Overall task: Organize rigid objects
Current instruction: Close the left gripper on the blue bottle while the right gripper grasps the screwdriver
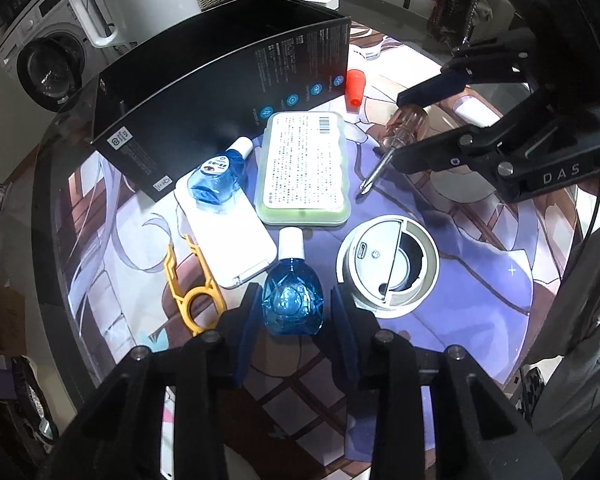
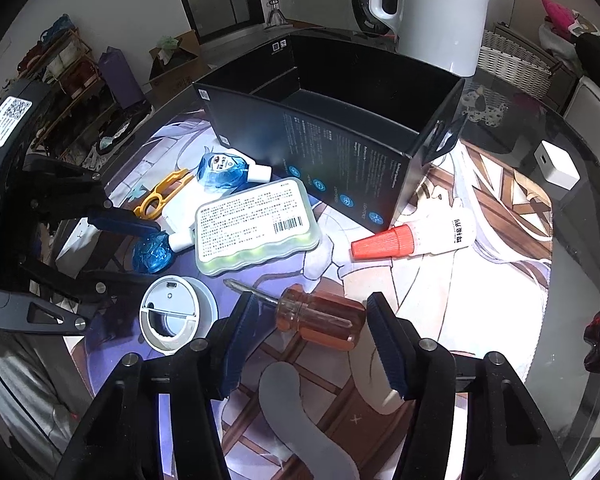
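I had both tools angled down over the printed mat [image 2: 440, 288] on the tabletop. The left tool [image 1: 292, 312] straddled 1 blue bottle [image 1: 293, 304] lying with its white cap pointing away from me; the pads sat just beside its flanks with slivers of gap visible, so I logged it as not yet clamped, nothing held. The right tool [image 2: 312, 336] stood released, jaws well apart either side of the amber-handled screwdriver [image 2: 320, 318], which lay flat with its tip toward the green case [image 2: 256, 228]. The open black box [image 2: 340, 128] stood behind the case, and I judged it the bin for these items. A 2nd blue bottle [image 1: 218, 176] rested on a white slab [image 1: 228, 236] near the box. Note for the grip: the bottle is faceted and likely slick, so centre the pads on its widest part, below the neck, before squeezing. For the screwdriver, take the thick handle, not the shaft, and lift straight up to clear the round white device [image 2: 176, 312] beside it.
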